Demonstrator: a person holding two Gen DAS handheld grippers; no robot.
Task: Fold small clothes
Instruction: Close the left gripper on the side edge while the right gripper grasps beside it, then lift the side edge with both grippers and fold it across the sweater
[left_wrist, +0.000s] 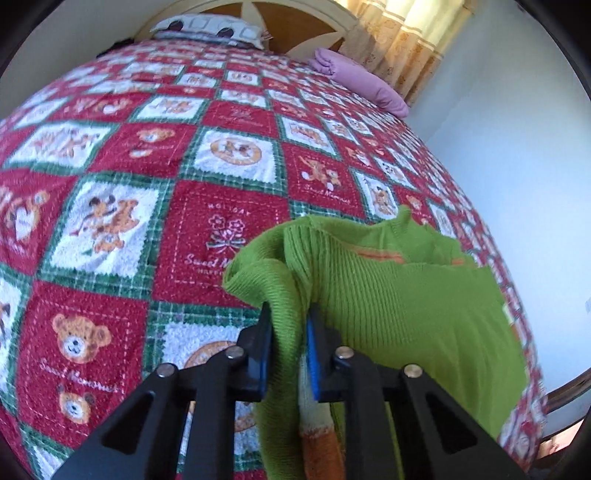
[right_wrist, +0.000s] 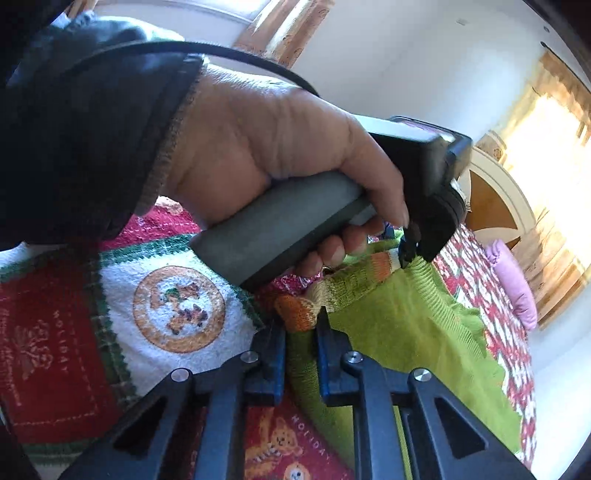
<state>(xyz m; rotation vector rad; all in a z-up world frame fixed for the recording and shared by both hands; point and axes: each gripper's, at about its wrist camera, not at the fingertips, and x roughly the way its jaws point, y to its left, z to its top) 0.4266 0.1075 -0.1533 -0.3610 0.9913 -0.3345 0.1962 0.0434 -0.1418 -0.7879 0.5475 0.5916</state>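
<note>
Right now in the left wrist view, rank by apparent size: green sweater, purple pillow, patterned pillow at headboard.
1. green sweater, though closest to the camera
2. purple pillow
3. patterned pillow, close to the purple one; fisheye makes that unsure

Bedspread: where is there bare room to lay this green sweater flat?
Free: the patchwork bedspread left of the green sweater, up to the pillow. Crowded: the far right corner, where a folded purple cloth lies.

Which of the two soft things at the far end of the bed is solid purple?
The folded purple cloth at the curtain-side edge; the pillow by the headboard is white with dark printed patterns.
</note>
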